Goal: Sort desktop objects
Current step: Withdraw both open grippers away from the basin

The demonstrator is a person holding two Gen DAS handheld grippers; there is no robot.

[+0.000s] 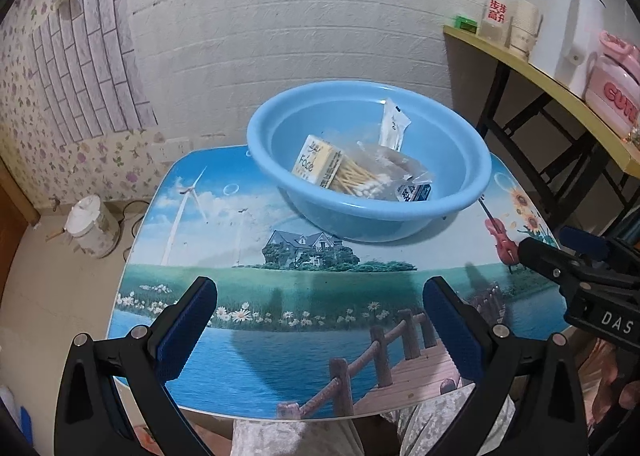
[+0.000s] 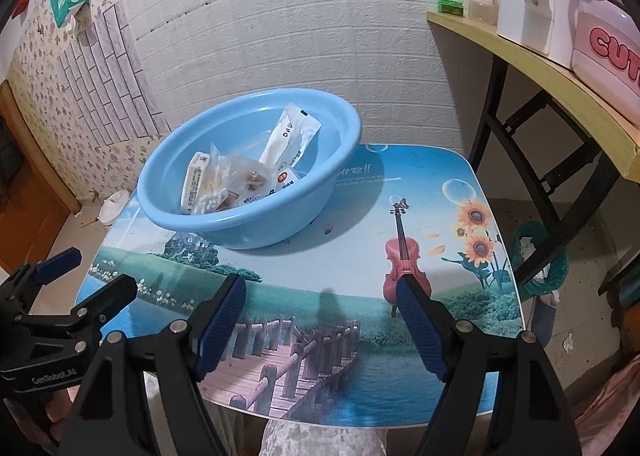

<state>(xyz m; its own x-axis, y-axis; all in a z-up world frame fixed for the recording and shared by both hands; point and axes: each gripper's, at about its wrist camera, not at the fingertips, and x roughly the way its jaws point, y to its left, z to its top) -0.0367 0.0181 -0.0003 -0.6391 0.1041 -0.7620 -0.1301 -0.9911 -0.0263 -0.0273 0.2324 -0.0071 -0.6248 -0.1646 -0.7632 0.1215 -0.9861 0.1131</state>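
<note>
**Sorted items in basin; both grippers idle over the worktop**

The blue plastic basin (image 1: 368, 160) stands on the far half of the picture-printed worktop (image 1: 248, 356). Inside it lie a yellow box (image 1: 316, 160), a clear bag of cotton swabs (image 1: 360, 178), a white sachet (image 1: 394, 128) leaning against the inner wall, and a small packet with red marking (image 2: 286, 180). No loose packaged item is visible on the worktop; only a tiny speck (image 2: 328, 229) lies just beside the basin.

The left gripper (image 1: 320, 296) hovers over the near edge, jaws wide apart and holding nothing. The right gripper (image 2: 320, 292) is likewise empty, jaws apart, near the printed violin.

Judgement: sorting appears complete or close to it.

Risks:
- The basin sits near the worktop's far left edge; a push from either gripper could slide it off.
- The sachet stands tilted and could tip out if the basin is knocked.
- The two grippers are close together; a careless crossing move could bring them into contact.
</note>
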